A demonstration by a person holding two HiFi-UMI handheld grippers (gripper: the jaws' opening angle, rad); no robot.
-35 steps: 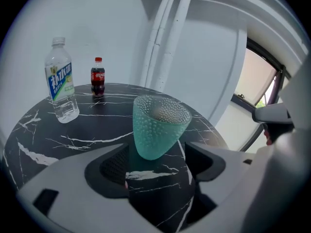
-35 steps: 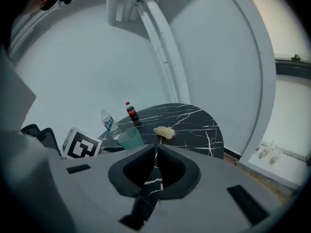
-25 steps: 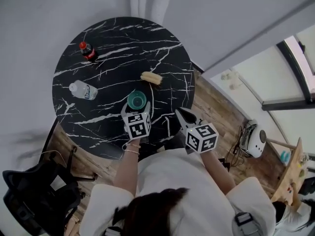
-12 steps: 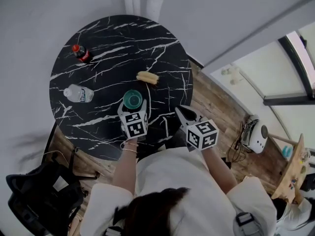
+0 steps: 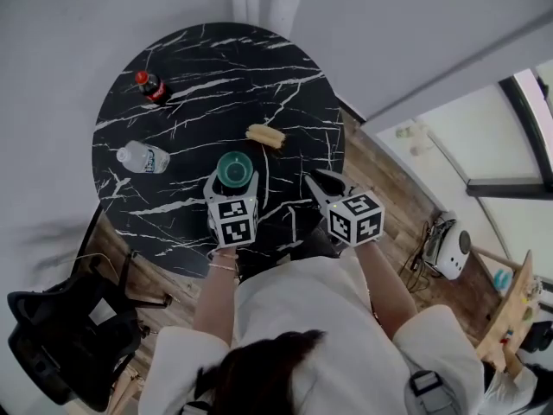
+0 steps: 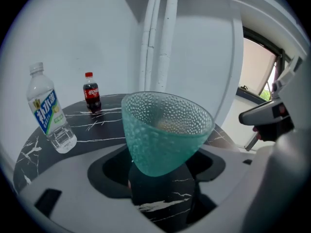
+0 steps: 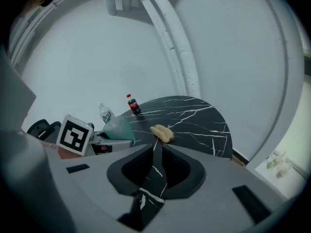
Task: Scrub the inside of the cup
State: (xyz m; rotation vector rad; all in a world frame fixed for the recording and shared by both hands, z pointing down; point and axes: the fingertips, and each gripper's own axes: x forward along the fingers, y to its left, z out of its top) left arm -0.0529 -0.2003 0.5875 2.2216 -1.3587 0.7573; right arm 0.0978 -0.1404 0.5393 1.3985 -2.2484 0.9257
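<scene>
Lifting: the left gripper point(image 5: 233, 185) has eased the cup point(image 6: 165, 130) up from the table point(image 5: 190, 76). It seems clear of the top, though its base is partly hidden.
Left jaws: pinching the cup low on its wall, mouth up.
Right gripper point(image 7: 158, 148): jaws pressed together, empty, now nearer the sponge point(image 7: 162, 133).
Meaning: the cup is secured, but scrubbing has not begun and the sponge is unfetched.
Cup vs right gripper: beside it on its left, apart.

My cup point(image 6: 165, 130) looks like translucent teal glass, pebbled all over with small bumps. The table point(image 5: 207, 67) is smooth black marble with white veins. The floor point(image 5: 380, 180) is matt wood planks.
</scene>
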